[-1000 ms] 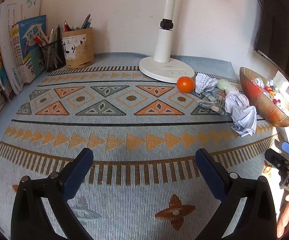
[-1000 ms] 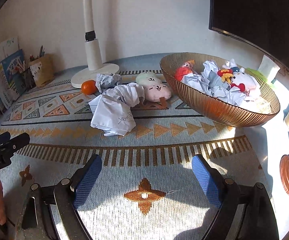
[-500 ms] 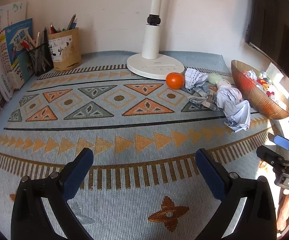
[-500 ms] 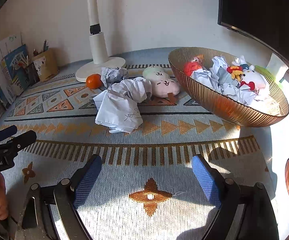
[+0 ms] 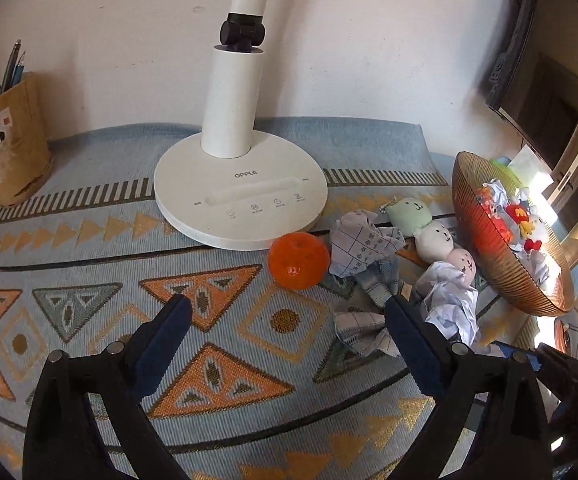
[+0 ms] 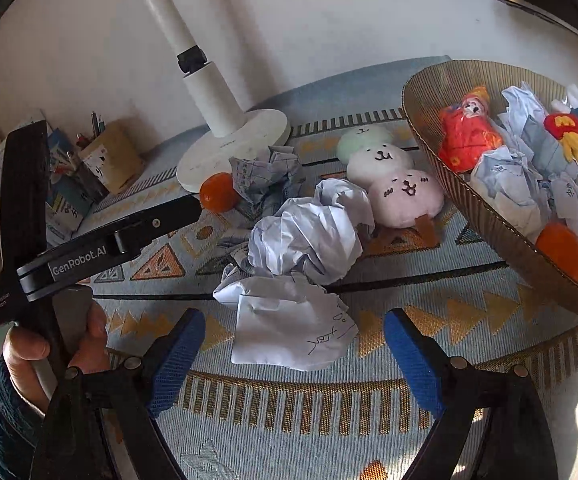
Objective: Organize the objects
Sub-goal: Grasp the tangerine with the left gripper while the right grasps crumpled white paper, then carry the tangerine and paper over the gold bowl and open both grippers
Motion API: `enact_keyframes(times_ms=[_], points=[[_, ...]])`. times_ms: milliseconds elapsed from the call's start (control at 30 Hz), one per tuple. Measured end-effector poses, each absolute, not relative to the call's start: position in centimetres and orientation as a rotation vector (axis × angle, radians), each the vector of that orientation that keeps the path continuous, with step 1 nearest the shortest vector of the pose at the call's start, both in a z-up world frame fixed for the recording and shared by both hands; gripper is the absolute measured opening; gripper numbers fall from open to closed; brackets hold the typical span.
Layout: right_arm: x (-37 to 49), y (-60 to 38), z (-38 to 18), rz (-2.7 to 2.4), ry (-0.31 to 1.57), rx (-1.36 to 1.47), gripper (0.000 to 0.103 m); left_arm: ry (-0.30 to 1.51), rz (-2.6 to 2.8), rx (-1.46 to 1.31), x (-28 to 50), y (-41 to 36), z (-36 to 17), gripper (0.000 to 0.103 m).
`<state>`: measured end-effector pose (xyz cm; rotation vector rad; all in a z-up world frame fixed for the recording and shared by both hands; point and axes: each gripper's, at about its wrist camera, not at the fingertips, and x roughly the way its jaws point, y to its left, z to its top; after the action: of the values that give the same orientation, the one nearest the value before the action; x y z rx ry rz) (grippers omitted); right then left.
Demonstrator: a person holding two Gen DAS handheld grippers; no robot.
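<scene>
left tongs [image 5: 287,322] closing, empty — orange [image 5: 298,261] just ahead.

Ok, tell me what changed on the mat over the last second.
Both grippers advanced toward the clutter: left gripper, jaws closing on nothing, nears the orange; right gripper, open, reaches the crumpled paper. Nothing was grasped or released. Orange, paper, plush toys and bowl stayed put.

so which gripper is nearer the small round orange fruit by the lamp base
Left. The left gripper sits just short of the small round orange fruit, jaws closing with nothing between them. The right gripper hangs over crumpled white paper, farther off.
</scene>
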<state>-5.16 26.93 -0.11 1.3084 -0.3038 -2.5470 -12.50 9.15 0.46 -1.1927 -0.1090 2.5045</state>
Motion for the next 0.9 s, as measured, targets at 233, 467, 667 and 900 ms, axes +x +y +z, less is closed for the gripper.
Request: enact_keyframes(times_ms=[233,467,667,900], points=[[-5.2,26.3,-0.5,-2.578,-0.218,1.268,0.059,-0.115,2.487,-1.241,-15.0,11.0,-1.3,0.066],[-3.3,25.5,0.5,-2.579,-0.173,1.191,0.056,-0.16,2.521,-1.234,-14.5,10.7,-1.3,0.037],[1.1,27.7,2.3,-2.571,-0.198,1.106,0.056,-0.186,2.489,-1.202,-9.0,8.4,0.6,0.036],[4.5,28.4,0.6,-2.532,-0.152,1.187,0.057,-0.319,2.545,-1.104,0.1,5.2,1.4,0.037]])
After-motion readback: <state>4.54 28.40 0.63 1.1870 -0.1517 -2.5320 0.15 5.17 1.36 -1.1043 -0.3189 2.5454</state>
